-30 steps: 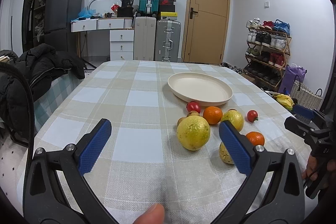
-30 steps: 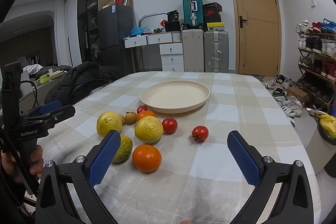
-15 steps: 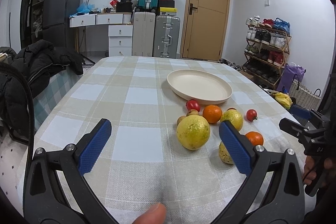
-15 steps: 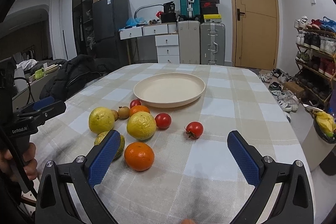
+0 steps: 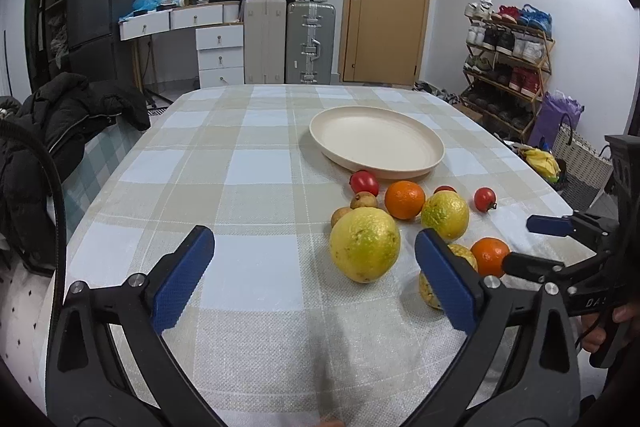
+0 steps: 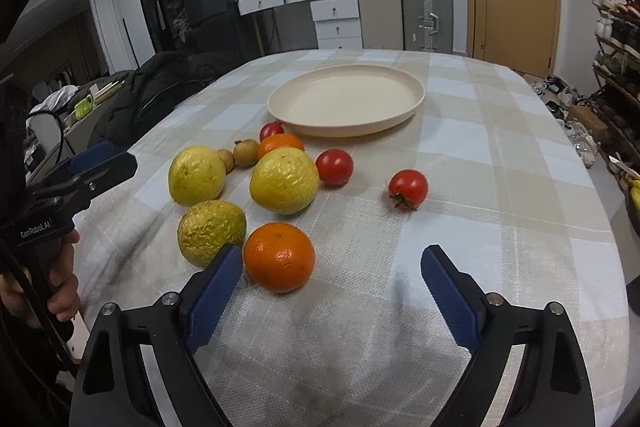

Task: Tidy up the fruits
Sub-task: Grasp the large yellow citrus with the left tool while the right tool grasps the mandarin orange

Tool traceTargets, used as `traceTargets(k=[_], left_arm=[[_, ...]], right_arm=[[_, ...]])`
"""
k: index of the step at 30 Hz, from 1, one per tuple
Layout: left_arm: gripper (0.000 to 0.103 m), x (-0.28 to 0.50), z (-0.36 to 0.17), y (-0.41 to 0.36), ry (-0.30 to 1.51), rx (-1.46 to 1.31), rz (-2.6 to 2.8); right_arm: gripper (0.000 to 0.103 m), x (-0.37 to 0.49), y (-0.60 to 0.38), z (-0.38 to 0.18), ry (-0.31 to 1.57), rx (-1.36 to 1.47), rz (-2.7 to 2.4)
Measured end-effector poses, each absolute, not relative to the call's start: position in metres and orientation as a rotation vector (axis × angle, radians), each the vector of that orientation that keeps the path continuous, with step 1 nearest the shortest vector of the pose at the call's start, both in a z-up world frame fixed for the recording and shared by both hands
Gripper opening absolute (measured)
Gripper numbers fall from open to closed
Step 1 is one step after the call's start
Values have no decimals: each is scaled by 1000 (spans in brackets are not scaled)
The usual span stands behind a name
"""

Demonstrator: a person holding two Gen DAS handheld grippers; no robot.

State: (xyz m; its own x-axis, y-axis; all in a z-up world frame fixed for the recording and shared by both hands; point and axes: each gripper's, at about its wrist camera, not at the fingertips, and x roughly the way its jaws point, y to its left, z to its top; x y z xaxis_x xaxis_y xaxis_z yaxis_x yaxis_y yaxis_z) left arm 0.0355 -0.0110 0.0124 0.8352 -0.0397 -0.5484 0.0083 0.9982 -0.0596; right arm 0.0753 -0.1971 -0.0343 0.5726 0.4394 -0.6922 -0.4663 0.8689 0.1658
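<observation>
Cream plate (image 6: 346,99): one, empty, on the far side of the checked table (image 6: 500,187); no fruit has reached it yet.

Change noted: the right tongs (image 6: 332,253) have dipped and drawn closer to the fruit than a second ago. Their blue pads, at full spread then, are now closing. Nothing lies between them yet. The near orange (image 6: 279,257) sits just ahead of the left-hand pad, unpressed. The left tongs (image 5: 314,234) remain wide apart and empty, having only drifted a little. The big yellow citrus (image 5: 365,245) sits just ahead of them, toward the right-hand pad. No fruit has shifted.

Reading: sorting looks barely begun. The near orange is probably the first pick, with the plate its likely destination.

Stock, all loose on the table in a cluster on the near side of the plate:
- Yellow citrus: three. Two are smooth; the wrinkled greenish one (image 6: 211,231) touches, or nearly touches, the near orange.
- Oranges: two. The far orange (image 6: 280,143) lies close to the plate rim.
- Red tomatoes: three. The lone tomato (image 6: 408,189) lies apart, to the right of the cluster.
- Small brown fruits (image 6: 245,152): two, side by side, kind not clear.

Total: ten fruits.
</observation>
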Motion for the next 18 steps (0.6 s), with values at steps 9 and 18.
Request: traceTargets(k=[9, 18], left_arm=[[100, 61, 6, -22, 645, -15, -38], [100, 85, -8, -24, 715, -27, -53]], right_arm=[[72, 79, -172, -44, 864, -124, 619], [56, 83, -170, -46, 888, -113, 671]])
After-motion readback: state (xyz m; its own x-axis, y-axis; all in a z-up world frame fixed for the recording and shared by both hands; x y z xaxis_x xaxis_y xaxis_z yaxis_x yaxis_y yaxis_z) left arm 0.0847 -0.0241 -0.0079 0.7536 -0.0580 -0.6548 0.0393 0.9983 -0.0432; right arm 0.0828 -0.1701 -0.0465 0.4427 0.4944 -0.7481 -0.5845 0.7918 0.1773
